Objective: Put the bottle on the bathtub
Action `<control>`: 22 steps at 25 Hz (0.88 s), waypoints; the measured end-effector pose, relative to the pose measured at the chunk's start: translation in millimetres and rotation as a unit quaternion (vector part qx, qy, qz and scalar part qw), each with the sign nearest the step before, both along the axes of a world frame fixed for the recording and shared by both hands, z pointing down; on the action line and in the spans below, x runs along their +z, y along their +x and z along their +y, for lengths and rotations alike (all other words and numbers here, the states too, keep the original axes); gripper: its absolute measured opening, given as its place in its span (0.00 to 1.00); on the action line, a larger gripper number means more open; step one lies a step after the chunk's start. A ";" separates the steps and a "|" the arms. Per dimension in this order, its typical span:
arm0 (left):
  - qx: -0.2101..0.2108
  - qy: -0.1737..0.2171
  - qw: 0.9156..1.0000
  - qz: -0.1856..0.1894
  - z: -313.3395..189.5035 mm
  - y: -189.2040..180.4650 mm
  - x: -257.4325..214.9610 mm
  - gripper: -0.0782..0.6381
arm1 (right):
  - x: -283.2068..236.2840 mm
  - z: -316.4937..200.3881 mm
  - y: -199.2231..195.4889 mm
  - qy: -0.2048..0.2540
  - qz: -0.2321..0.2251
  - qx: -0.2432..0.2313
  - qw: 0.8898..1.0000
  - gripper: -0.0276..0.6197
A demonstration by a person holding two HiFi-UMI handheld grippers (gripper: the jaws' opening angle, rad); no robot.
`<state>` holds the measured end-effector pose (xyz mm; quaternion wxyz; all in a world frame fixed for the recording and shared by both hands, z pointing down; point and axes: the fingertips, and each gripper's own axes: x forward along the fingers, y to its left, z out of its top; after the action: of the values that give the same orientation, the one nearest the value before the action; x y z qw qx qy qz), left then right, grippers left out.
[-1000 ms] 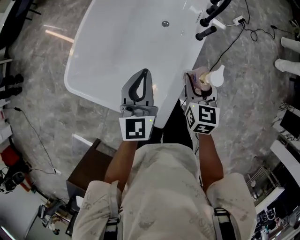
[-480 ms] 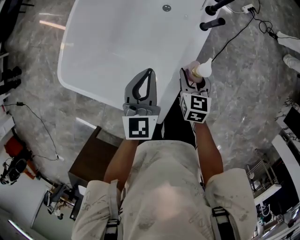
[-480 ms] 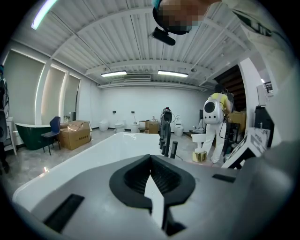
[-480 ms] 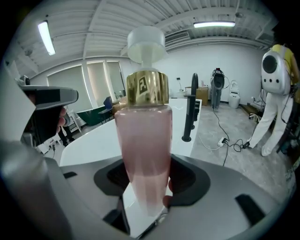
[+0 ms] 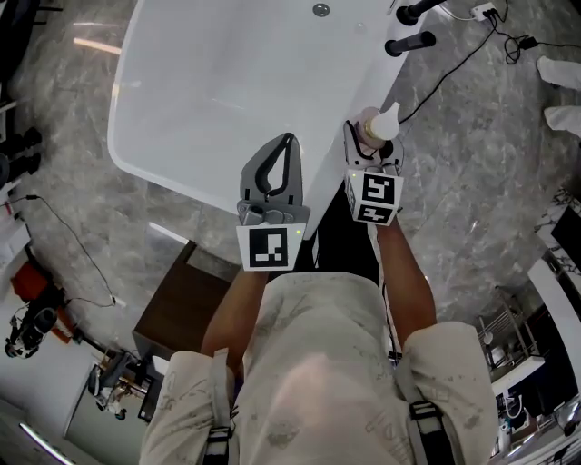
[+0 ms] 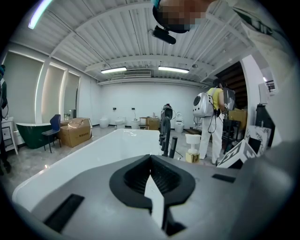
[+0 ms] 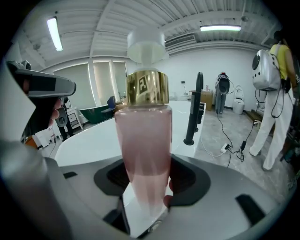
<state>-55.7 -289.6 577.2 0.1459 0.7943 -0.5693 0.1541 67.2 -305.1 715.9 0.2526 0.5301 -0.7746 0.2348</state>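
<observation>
A pink bottle with a gold collar and a white pump top stands upright between the jaws of my right gripper, which is shut on it. In the head view the bottle hangs at the right rim of the white bathtub, just beyond my right gripper. My left gripper is shut and holds nothing, hovering over the tub's near end. In the left gripper view the left gripper points along the tub, with the bottle small at the right.
A black faucet and handles stand at the tub's far right rim, with a cable trailing over the marble floor. A dark wooden stool sits by the tub's near end. A person in white stands at the right.
My right gripper has carried the bottle forward and leftward, from beside the tub to its right rim. The left gripper has stayed about where it was.
</observation>
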 end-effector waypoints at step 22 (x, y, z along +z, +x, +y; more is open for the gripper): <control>0.007 0.008 1.000 0.002 21.4 2.8 -3.6 0.11 | 3.1 21.0 -3.7 0.010 0.017 -0.009 1.000 0.44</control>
<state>-52.8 -268.1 573.6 0.1393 0.7999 -0.5644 0.1492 63.4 -284.1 719.0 0.2631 0.5293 -0.7773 0.2156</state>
